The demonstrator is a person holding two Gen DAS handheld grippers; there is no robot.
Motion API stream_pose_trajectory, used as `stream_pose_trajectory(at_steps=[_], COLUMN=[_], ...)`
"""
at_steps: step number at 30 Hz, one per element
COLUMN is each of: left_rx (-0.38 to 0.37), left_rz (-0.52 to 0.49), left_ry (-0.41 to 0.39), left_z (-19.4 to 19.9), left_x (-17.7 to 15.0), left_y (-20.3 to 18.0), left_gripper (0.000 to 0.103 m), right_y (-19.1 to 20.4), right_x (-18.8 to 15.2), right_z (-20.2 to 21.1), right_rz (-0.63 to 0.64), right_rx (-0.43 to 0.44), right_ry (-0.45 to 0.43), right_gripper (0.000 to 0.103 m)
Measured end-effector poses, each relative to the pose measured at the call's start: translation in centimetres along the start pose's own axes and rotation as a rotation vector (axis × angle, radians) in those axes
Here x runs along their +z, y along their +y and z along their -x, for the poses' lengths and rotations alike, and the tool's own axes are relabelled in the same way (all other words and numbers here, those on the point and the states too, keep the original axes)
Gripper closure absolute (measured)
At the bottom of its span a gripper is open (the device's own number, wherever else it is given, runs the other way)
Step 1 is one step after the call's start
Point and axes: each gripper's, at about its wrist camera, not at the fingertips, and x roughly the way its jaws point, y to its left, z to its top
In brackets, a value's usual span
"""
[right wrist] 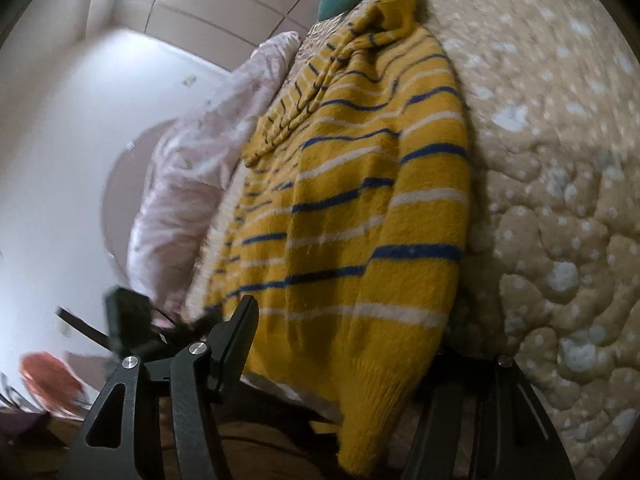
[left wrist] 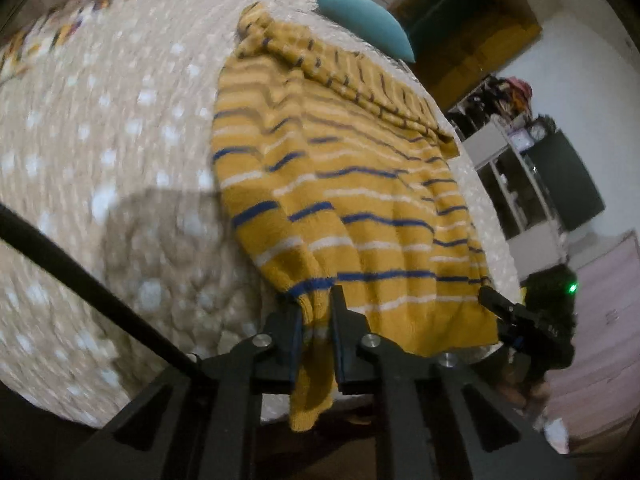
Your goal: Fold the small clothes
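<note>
A mustard-yellow knit sweater (left wrist: 352, 184) with blue and white stripes lies spread on the beige quilted bed (left wrist: 100, 140), its hem at the near edge and one sleeve folded across its top. My left gripper (left wrist: 316, 312) is shut on the hem near its left corner, which hangs between the fingers. In the right wrist view the sweater (right wrist: 360, 208) fills the middle. My right gripper (right wrist: 344, 344) stands wide open around the hem; the left finger (right wrist: 236, 332) shows, the right one is hidden behind the knit. It also shows in the left wrist view (left wrist: 504, 308).
A teal cushion (left wrist: 368, 20) lies beyond the sweater's collar. A pale pink duvet (right wrist: 192, 168) is bunched along one side of the bed. Shelving and a dark cabinet (left wrist: 532, 176) stand by the white wall. The bed's near edge (left wrist: 360, 408) drops to a dark floor.
</note>
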Motion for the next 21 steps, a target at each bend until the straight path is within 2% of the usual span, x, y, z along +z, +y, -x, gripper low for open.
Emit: stream_pose_trajectory(at_steps=[1,2,3,4,7,9,14,17,21], left_rx=[0.018,0.033,0.031,0.025,0.027,0.022,0.020,0.000,0.012], left_rz=[-0.021,-0.036,-0.036,-0.035,-0.044,-0.050,-0.023,0.034,0.015], left_ry=[-0.008,-0.021,-0.035,-0.060,-0.102,-0.103,-0.072,-0.067,-0.074], left_z=[0.4,1.1,1.8,2.8,5.3,6.5,7.1,6.8,6.7], left_x=[0.6,1.3,1.9,2.6,2.6,1.6,-2.2,-2.3,-1.5], left_y=[-0.3,-0.5,-0.6,-0.7,-1.0,-1.0,-0.2,1.1,1.0], left_gripper=[0.092,0.093,0.093,0.093,0.093,0.093,0.094,0.094,0.094], right_y=[0.3,0.4,0.4,0.3,0.6,1.6,5.5,6.4,6.5], right_x=[0.1,0.4,0.9,1.3,2.2,2.1,-0.9,-2.1,-1.6], right_z=[0.0,-0.1,-0.1,0.0,1.1,2.0,4.7,4.2,2.7], right_rz=[0.007,0.012,0.014,0.007,-0.008,0.017,0.142,0.169,0.179], right_rx=[-0.032,-0.069,-0.105,-0.120,-0.104,-0.081,-0.083,-0.096,-0.102], right_ry=[0.001,0.004,0.008,0.004,-0.027,-0.025,0.041,0.069,0.096], right_gripper=[0.057,0.067,0.086,0.091,0.094,0.095,0.096,0.096,0.096])
